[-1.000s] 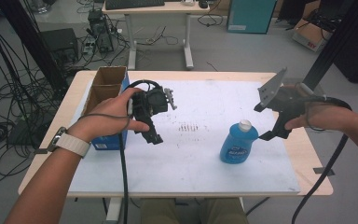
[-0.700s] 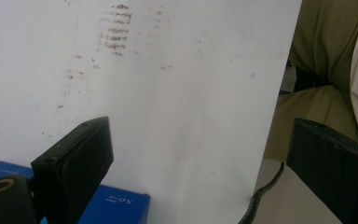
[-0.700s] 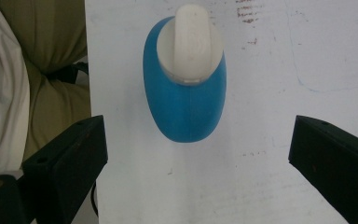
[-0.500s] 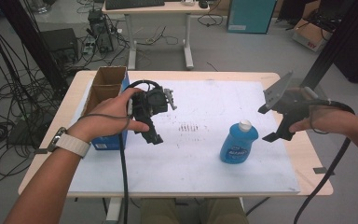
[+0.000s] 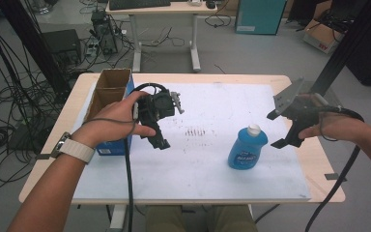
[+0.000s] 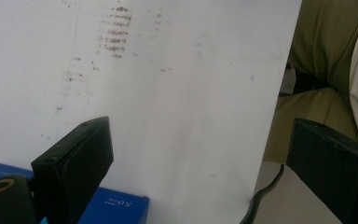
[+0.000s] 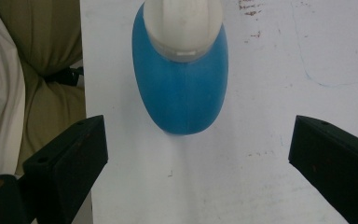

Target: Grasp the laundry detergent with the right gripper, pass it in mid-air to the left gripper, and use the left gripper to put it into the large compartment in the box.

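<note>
One blue bottle (image 5: 247, 147); one cardboard box (image 5: 107, 92); two grippers.

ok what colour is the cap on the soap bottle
White, on a blue dish soap bottle; clearest in the right gripper view.

Even, diffuse light, probably from overhead, keeps the white desk (image 5: 198, 159) bright with only faint shadows and no harsh glare. The high view is soft and slightly grainy. In both gripper views the near black fingers (image 7: 70, 158) blur.

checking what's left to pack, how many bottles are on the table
1. The blue bottle stands upright on the white mat, beside the right tool. The cardboard box at the left may hide more inside.
</note>
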